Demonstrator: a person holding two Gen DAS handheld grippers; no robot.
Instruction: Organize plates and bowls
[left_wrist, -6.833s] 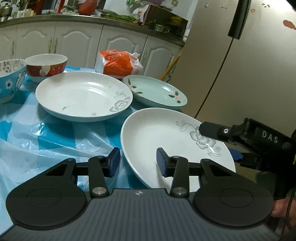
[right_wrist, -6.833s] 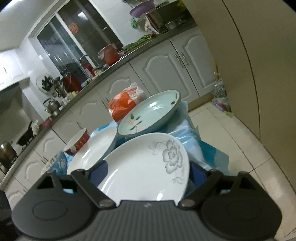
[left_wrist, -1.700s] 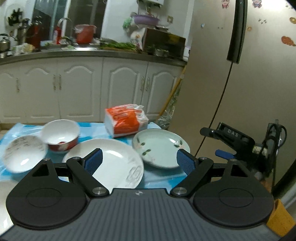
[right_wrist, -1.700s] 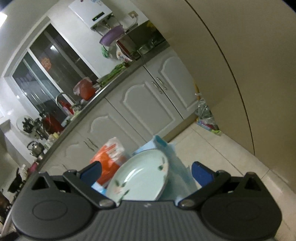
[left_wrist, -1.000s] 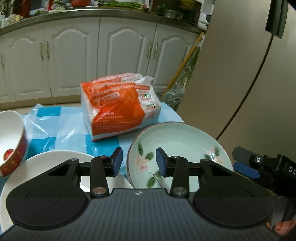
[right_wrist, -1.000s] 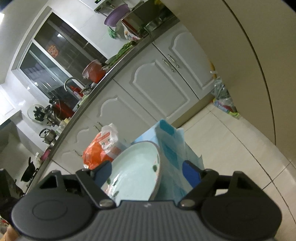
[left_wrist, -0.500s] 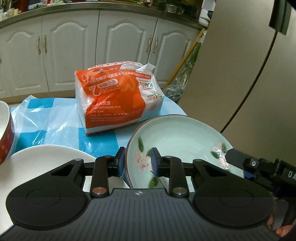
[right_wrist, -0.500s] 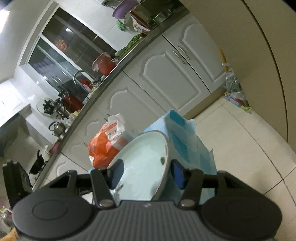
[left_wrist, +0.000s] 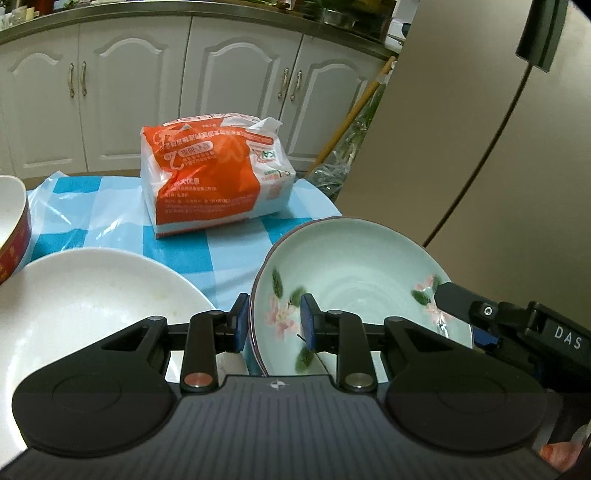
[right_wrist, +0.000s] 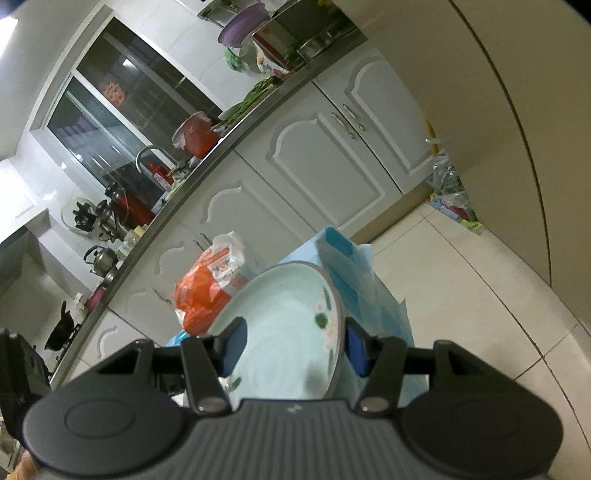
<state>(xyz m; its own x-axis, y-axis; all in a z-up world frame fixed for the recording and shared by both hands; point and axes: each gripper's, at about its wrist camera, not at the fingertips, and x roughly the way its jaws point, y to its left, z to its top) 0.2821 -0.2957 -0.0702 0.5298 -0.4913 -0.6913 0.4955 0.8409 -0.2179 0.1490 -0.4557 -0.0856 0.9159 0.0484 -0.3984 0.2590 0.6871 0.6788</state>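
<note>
Both the left gripper (left_wrist: 272, 325) and right gripper (right_wrist: 291, 345) pinch the green plate's (left_wrist: 354, 273) rim; beside it, the white plate (left_wrist: 92, 295) and red bowl (left_wrist: 13, 236) remain unstacked.

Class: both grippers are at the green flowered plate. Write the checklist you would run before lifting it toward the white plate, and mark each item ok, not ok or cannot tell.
1. Left gripper clamped on the green plate rim: ok.
2. Right gripper clamped on the opposite rim: ok; its jaws have just closed.
3. Plate empty: ok.
4. White plate free to receive it: ok.
5. Orange packet clear of the plate: ok.
6. Plate off the tablecloth: cannot tell.
</note>
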